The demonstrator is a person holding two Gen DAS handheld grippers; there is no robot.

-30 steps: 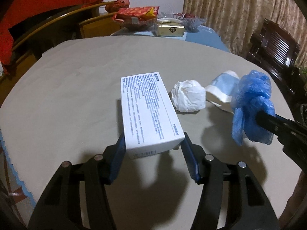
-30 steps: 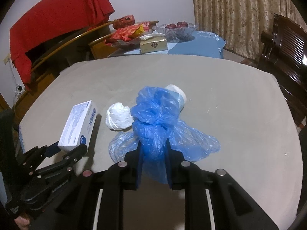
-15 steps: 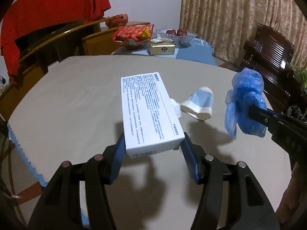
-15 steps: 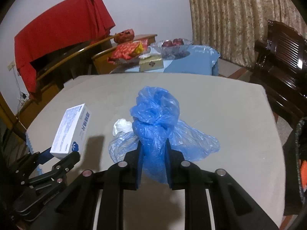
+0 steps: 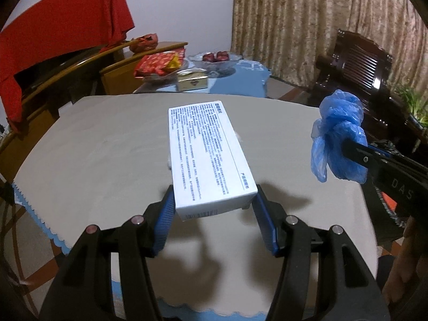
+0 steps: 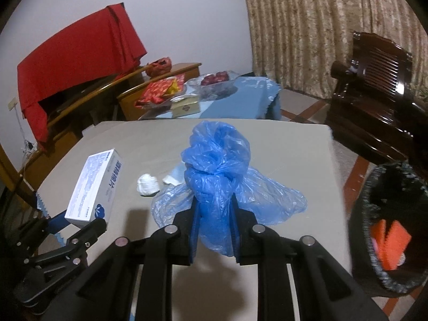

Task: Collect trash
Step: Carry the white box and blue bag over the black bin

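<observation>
Presently, the left gripper (image 5: 214,208) was clamped on the near end of a white printed box (image 5: 207,155), which was held clear above the table (image 5: 107,144) and pointed straight ahead of the blue pads. To its right and at about the same height, the right gripper (image 6: 212,230) was closed on a crumpled blue plastic bag (image 6: 216,171), the bag bunched upward between the fingers (image 6: 194,230) with loose film spilling out to both sides. Beyond the right gripper's fingertips and slightly left, a white paper wad (image 6: 148,184) lay on the tablecloth, just beside a pale blue and white item (image 6: 174,177) partly hidden behind the bag. To the right of the right gripper and below table level stood a dark trash bin (image 6: 374,267) holding an orange object (image 6: 392,243). Far ahead of both grippers were a second table with a fruit bowl (image 5: 216,58) and a red cloth (image 6: 77,61) draped over furniture.
</observation>
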